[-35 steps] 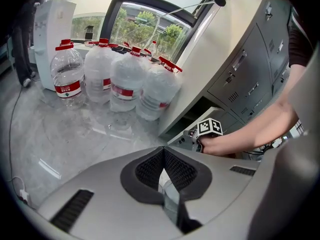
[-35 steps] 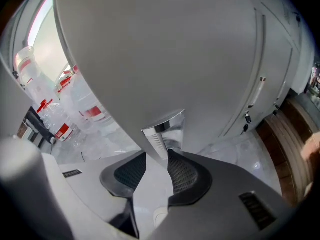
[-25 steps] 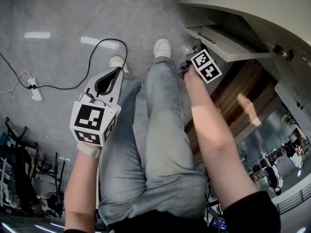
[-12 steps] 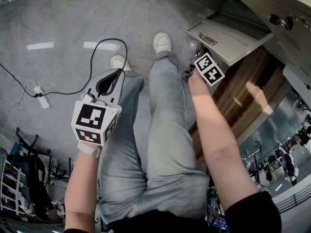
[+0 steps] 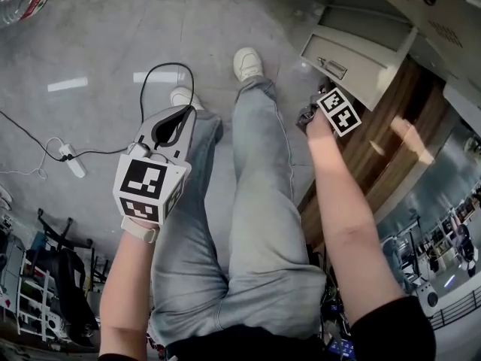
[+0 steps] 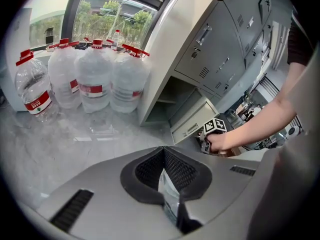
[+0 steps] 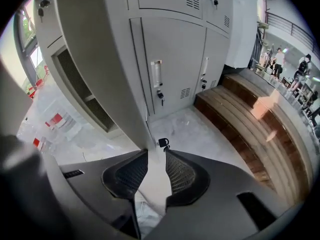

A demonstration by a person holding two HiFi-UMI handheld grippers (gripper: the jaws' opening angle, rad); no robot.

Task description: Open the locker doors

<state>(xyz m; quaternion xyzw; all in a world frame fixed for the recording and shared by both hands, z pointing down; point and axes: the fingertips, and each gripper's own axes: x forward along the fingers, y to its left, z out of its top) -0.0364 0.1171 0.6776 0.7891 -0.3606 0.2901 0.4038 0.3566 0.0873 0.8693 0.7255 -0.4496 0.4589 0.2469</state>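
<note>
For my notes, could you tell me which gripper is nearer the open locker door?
Right. The right gripper clamps the edge of the open locker door; the left gripper hangs apart from it, over the person's left leg.

Water jugs (image 6: 95, 74) clustered on floor (image 6: 60, 134) at 10 o'clock in left gripper view, window (image 6: 120, 19) behind at 12. Head view: power strip (image 5: 73, 162) at 9, black cable (image 5: 171, 65) looping toward 11; wooden steps (image 5: 376, 171) at 3; racks (image 5: 41, 307) at 8.
</note>
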